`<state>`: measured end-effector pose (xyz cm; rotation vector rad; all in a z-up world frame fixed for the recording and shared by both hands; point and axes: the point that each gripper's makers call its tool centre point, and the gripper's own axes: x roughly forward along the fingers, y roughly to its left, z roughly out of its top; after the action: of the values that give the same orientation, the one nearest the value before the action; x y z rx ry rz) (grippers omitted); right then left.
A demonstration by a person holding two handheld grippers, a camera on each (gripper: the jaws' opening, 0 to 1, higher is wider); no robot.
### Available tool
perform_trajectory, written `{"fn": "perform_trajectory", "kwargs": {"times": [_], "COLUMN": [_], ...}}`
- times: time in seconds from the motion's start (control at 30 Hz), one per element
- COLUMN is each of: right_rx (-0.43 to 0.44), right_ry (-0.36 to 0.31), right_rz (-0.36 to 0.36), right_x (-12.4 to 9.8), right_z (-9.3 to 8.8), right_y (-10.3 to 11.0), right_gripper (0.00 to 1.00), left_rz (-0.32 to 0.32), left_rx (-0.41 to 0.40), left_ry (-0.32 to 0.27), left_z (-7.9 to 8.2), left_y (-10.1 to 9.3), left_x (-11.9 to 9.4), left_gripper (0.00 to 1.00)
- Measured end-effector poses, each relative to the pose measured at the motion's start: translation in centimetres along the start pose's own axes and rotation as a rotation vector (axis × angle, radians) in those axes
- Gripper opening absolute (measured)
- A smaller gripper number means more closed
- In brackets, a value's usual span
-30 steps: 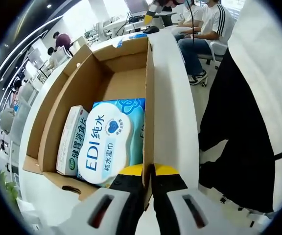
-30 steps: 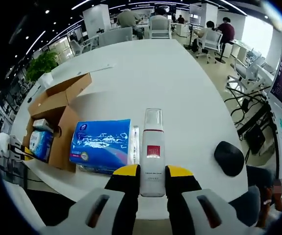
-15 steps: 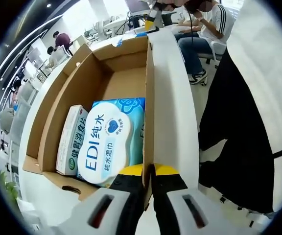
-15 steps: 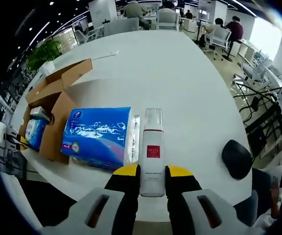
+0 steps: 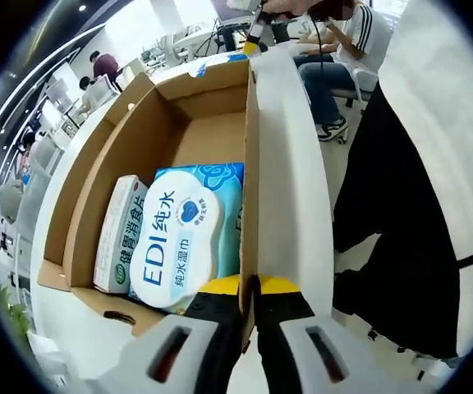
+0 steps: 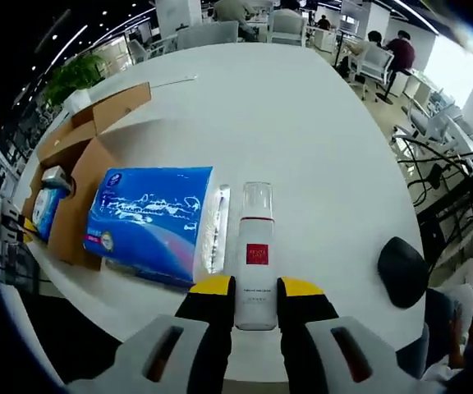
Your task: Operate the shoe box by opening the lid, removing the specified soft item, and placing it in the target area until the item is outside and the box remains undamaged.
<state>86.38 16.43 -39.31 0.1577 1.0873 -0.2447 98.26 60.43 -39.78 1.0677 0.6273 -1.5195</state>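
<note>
In the left gripper view, the left gripper (image 5: 249, 289) is seen clamped on the thin upright cardboard wall of the open shoe box (image 5: 212, 131), the yellow-tipped jaws pressed close with the wall edge between them. Just ahead of the jaws and to their left, inside the box, a blue-and-white wet wipes pack (image 5: 183, 238) is laid flat; a narrow white carton (image 5: 120, 234) is set beside it, further left. To the right of the jaws a white flap (image 5: 290, 164) is stretched forward.

In the right gripper view, the right gripper (image 6: 255, 287) is closed on a white bottle (image 6: 256, 254) with a clear cap and a red label — held upright between the jaws on the white table (image 6: 302, 131). Left of the jaws a blue tissue pack (image 6: 150, 220) is lying outside the box, with the shoe box beyond it.
</note>
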Motion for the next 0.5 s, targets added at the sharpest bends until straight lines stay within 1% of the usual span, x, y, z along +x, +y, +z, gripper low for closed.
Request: {"fn": "perform_trajectory", "kwargs": {"times": [0.1,0.17,0.33,0.4,0.43,0.5], "right_rx": [0.007,0.001,0.009,0.024,0.023,0.033], "right_ry": [-0.011,-0.010,0.003,0.022,0.014,0.013], "right_rz": [0.006,0.001,-0.004,0.008,0.003,0.004], "right_x": [0.4,0.8,1.2,2.0,2.5,2.4], "right_z": [1.0,1.2,0.4,-0.2,-0.2,-0.2], "right_y": [-0.1,-0.1,0.2,0.3,0.1,0.1], "right_gripper": [0.18,0.18,0.19,0.19,0.19,0.19], "left_rz": [0.002,0.002,0.004,0.005,0.006,0.004], "left_rx": [0.001,0.000,-0.003,-0.005,-0.004,-0.004], "left_ry": [0.000,0.000,0.001,0.003,0.004,0.007], "left_z": [0.0,0.0,0.0,-0.1,-0.1,-0.1], "left_y": [0.0,0.0,0.0,0.1,0.1,0.1], "left_x": [0.0,0.0,0.0,0.0,0.0,0.1], "left_gripper": [0.04,0.04,0.04,0.04,0.04,0.04]}}
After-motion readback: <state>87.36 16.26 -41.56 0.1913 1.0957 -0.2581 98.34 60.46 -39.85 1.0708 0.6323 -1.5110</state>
